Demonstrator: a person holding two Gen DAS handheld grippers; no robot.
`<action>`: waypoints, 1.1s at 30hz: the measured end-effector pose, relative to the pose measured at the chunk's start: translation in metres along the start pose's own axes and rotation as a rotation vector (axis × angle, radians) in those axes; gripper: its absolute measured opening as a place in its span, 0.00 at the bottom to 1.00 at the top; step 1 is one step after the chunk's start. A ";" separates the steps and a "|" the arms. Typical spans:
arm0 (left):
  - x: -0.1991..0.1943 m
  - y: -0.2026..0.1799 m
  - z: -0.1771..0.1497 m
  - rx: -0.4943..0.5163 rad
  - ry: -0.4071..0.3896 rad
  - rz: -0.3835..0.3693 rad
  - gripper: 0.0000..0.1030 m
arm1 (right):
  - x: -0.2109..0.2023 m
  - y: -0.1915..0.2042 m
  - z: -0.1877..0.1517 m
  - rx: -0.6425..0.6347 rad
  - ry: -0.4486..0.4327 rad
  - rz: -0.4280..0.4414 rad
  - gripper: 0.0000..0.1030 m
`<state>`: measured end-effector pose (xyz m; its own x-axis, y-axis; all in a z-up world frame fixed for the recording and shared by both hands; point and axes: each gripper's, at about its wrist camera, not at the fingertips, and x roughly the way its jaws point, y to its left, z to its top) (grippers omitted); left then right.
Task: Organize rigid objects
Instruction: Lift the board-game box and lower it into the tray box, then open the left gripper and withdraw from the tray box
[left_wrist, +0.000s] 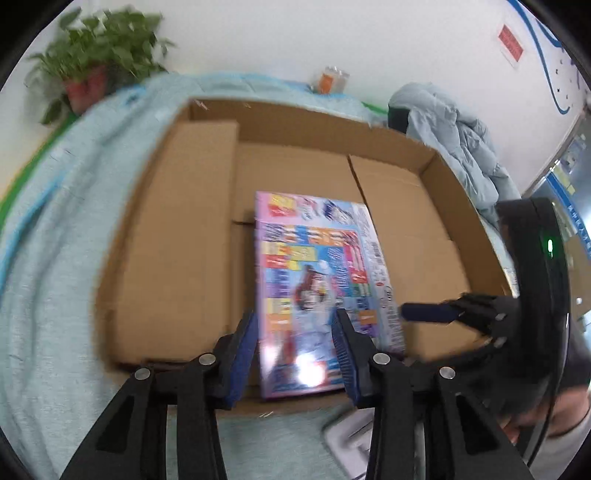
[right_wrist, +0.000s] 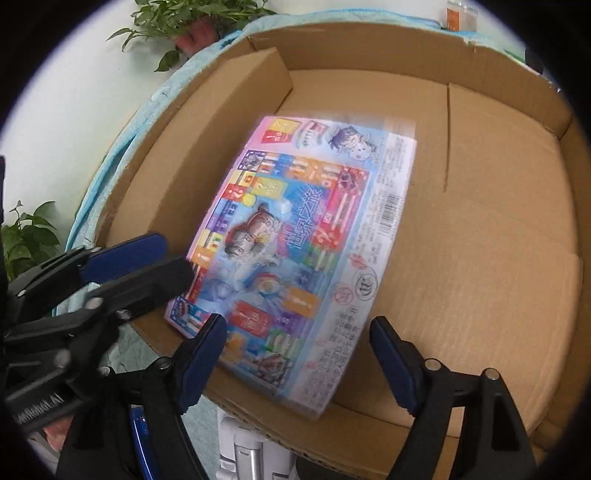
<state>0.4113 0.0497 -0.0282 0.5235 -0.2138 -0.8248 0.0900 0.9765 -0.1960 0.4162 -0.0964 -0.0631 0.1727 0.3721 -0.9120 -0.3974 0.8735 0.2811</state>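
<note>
Lying in one cardboard box (right_wrist: 498, 229): one game box (right_wrist: 295, 236)

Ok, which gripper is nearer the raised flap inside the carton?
Left. The left gripper sits at the game box edge beside the flap; the right gripper straddles the box's near end, farther away.

One game box (right_wrist: 295, 258), one cardboard box (right_wrist: 480, 258), two potted plants (right_wrist: 177, 18).
</note>
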 end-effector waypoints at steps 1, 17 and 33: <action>-0.009 0.002 -0.004 0.006 -0.020 0.013 0.38 | -0.007 -0.007 0.001 0.023 -0.020 0.001 0.78; -0.052 0.036 -0.064 -0.001 -0.054 -0.009 0.40 | -0.011 -0.004 -0.002 0.027 -0.099 -0.043 0.65; -0.157 -0.017 -0.123 -0.001 -0.364 0.036 0.99 | -0.138 -0.026 -0.167 0.065 -0.445 -0.185 0.99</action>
<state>0.2235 0.0633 0.0392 0.7933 -0.1549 -0.5887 0.0649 0.9831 -0.1711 0.2524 -0.2224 0.0057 0.6092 0.2945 -0.7363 -0.2688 0.9502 0.1576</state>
